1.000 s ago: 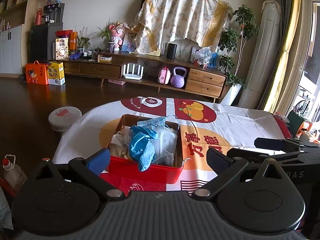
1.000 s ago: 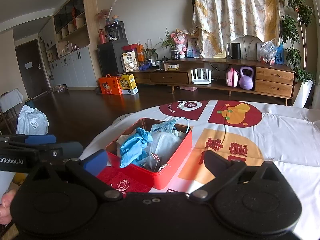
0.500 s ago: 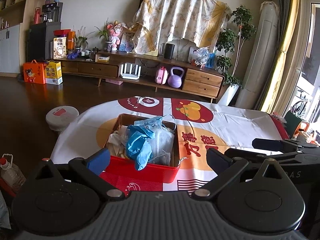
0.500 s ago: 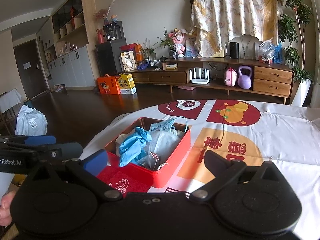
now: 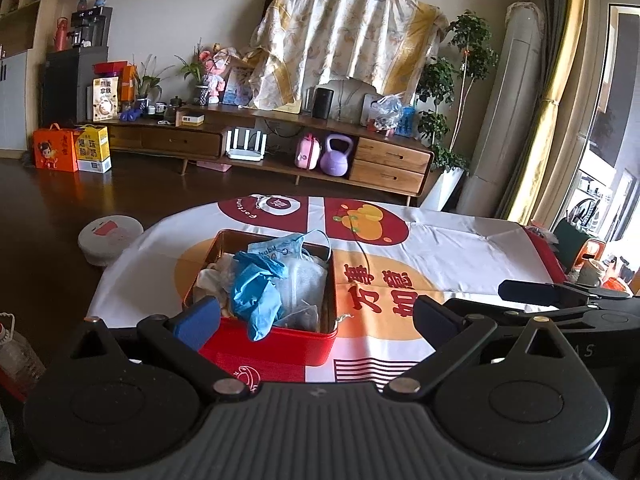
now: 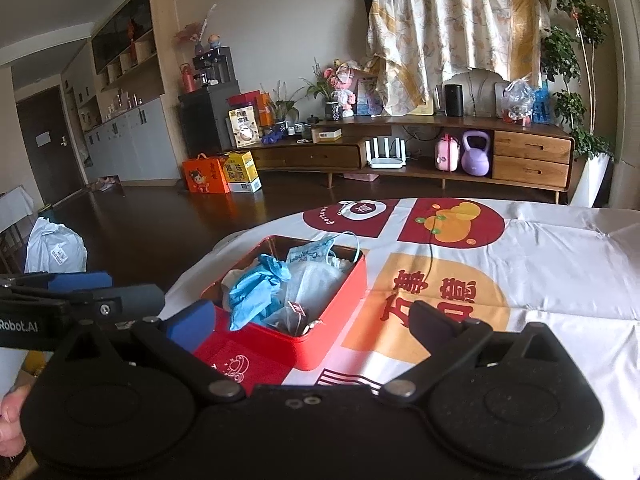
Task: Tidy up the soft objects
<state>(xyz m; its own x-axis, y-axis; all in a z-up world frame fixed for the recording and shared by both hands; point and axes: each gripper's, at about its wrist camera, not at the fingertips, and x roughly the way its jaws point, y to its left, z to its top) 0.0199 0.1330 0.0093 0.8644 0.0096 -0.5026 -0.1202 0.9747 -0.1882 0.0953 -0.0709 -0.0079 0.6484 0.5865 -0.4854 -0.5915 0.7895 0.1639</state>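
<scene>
The red tin (image 5: 276,340), heaped with soft things and topped by a blue glove (image 5: 256,288), sits on the desk (image 5: 460,248) straight ahead of the left gripper (image 5: 316,312), whose spread, empty jaws frame the tin's near wall, its long side running away from that gripper. From the right gripper (image 6: 312,320), also spread and empty, the tin lies ahead and to the left, so the left one looks nearer. A printed cloth covers the desk; beyond the tin stands a long wooden cabinet (image 5: 280,148).

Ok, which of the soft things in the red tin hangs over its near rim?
The blue glove: it droops over the red tin's near wall, while the face mask and pale wrappers stay inside.
</scene>
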